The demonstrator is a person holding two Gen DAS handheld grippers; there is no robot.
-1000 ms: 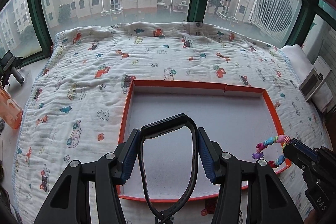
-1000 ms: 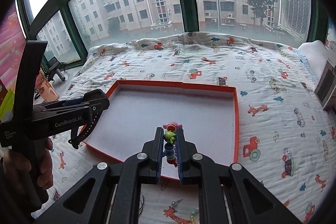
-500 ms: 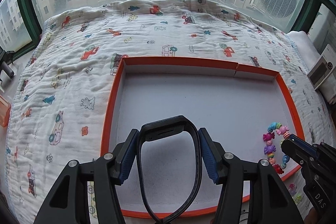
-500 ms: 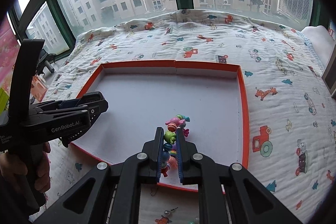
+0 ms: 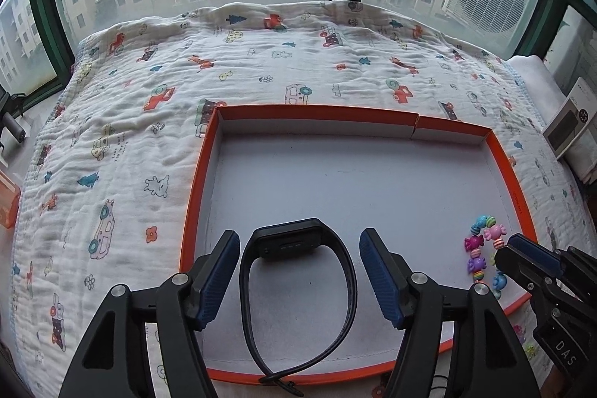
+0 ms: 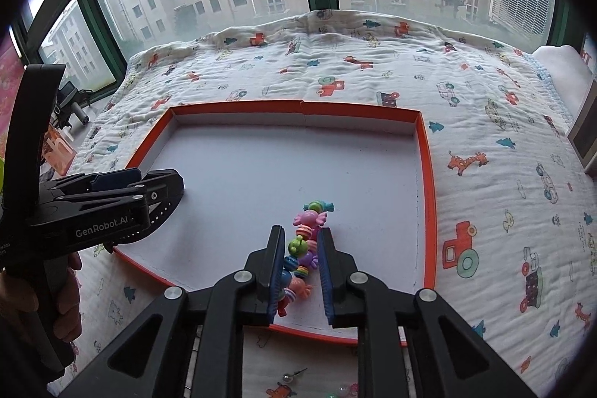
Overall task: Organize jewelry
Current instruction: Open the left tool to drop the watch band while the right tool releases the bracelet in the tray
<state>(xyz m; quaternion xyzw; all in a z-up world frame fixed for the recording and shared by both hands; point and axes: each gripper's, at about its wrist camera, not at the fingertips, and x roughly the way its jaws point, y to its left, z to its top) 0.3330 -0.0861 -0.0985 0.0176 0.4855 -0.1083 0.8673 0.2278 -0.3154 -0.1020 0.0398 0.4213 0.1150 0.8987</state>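
A black smartwatch with its looped strap lies on the white floor of the orange-rimmed tray. My left gripper straddles it; its jaws are opening and both blue pads stand clear of the strap. A colourful candy-bead bracelet rests in the tray's near right corner. My right gripper stands around the bracelet, its jaws opening and the right pad away from the beads. The left wrist view shows the bracelet beside the right gripper. The right wrist view shows the left gripper from the side.
The tray sits on a white blanket printed with cartoon cars, under a wide window. A white box stands at the right edge and an orange object at the left. A pin and loose beads lie in front of the tray.
Both grippers came down over the tray. The left jaws spread off the watch strap and the right jaws parted from the bracelet, so both pieces now rest on the tray floor.
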